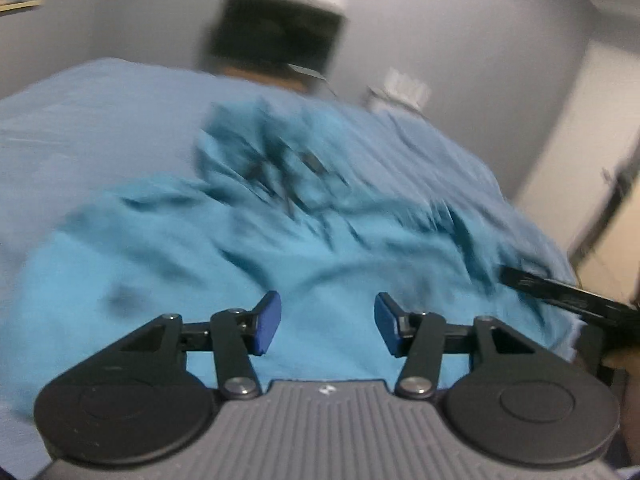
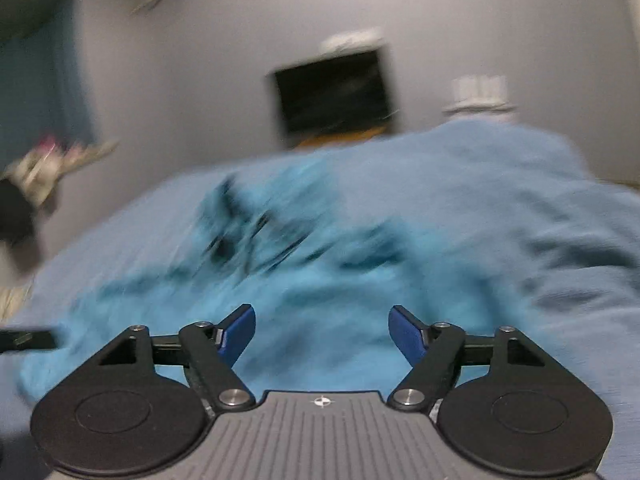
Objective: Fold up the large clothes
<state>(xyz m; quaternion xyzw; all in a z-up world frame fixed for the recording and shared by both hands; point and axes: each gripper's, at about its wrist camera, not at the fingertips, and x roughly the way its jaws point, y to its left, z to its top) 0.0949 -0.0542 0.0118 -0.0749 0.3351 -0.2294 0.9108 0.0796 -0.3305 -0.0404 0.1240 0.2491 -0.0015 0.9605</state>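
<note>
The crumpled bright turquoise cotton garment (image 1: 248,248) is seen lying loose in a heap on the bed covered with a pale blue sheet (image 1: 80,120), and both the left gripper (image 1: 327,326) and the right gripper (image 2: 322,334) are held above it with fingers released and nothing between them. The step is judged to fall between grasps, so an edge or corner must next be found and pinched for spreading flat. No containers are to be seen.

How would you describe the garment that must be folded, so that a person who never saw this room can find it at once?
Start from the bed, covered by a pale greyish-blue sheet, which stands before a grey wall with a dark screen. On the near part of it lies the crumpled garment. Its bright turquoise colour and its many dark creases set it apart from the smoother, duller sheet around it.
</note>
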